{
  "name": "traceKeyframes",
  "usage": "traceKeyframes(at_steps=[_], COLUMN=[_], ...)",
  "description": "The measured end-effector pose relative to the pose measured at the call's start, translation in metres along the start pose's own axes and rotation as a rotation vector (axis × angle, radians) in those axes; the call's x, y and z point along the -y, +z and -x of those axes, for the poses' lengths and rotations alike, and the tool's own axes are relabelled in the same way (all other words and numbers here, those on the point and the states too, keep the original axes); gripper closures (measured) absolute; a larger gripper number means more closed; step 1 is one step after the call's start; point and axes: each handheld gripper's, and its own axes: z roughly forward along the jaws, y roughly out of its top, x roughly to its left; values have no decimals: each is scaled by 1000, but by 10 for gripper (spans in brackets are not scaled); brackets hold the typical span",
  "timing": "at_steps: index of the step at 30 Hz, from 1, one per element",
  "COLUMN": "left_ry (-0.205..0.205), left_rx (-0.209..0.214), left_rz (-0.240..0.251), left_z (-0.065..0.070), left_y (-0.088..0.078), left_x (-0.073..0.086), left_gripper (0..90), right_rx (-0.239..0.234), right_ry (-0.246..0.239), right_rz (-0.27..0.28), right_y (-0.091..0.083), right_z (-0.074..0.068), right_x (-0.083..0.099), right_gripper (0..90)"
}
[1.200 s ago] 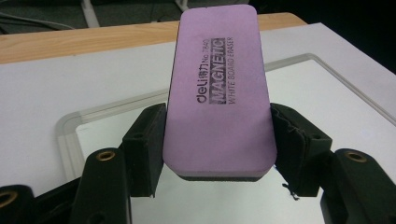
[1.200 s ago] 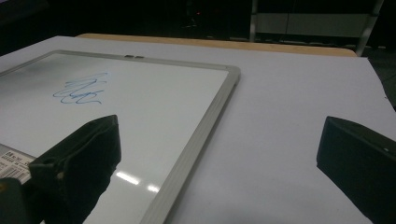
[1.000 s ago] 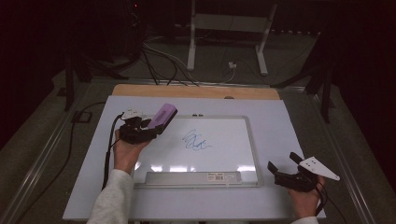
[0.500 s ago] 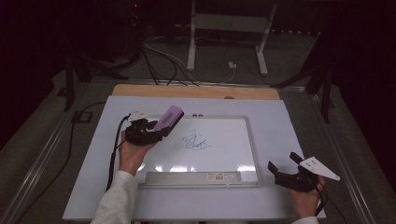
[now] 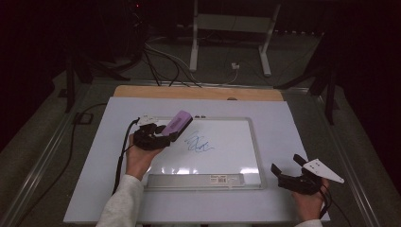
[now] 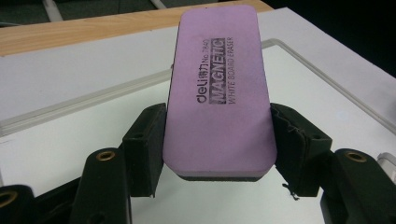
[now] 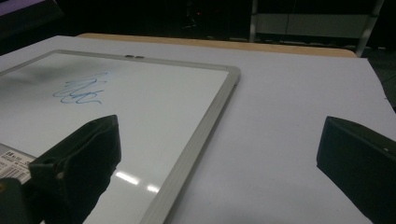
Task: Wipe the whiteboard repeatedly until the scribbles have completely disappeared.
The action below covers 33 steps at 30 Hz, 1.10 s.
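Gripping a purple eraser (image 6: 217, 88) by its long sides, the left hand-held gripper (image 5: 158, 135) hangs over the whiteboard's (image 5: 236, 156) left edge, the eraser tilted up and pointing toward the blue scribble (image 5: 198, 144) near the board's middle. The angle looks deliberate: raised clear of the surface, the felt face (hidden underneath) can come down flat on the ink. Both pads press the foam, seen plainly in the left gripper view, so the hold appears firm enough for a wipe.

The right hand-held gripper (image 5: 288, 171) rests off the whiteboard's lower right corner, jaws spread wide with nothing between them, parked where it crowds neither the board nor the wiping path.

Between eraser and scribble the whiteboard lies bare, giving a free run. The raised grey frame (image 7: 196, 140) bounds the board on every side; a stroke carried too far could catch it. Beyond the frame, the white counter (image 5: 293, 123) leaves ample room around the whiteboard.
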Motion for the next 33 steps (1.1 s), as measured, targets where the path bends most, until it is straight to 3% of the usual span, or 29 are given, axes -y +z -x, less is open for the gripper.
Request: traceKeyframes(at_steps=[19,33], left_ry=[44,38], left_rx=[25,10], left_rz=[-65,-144], left_z=[15,9], left_y=[22,42], left_x=[10,29], left_gripper=[413,411], right_rx=[-2,-4], right_ry=[-1,0], right_rz=[-4,-4], right_y=[0,1], right_z=[0,0], right_x=[0,0], right_gripper=[0,0])
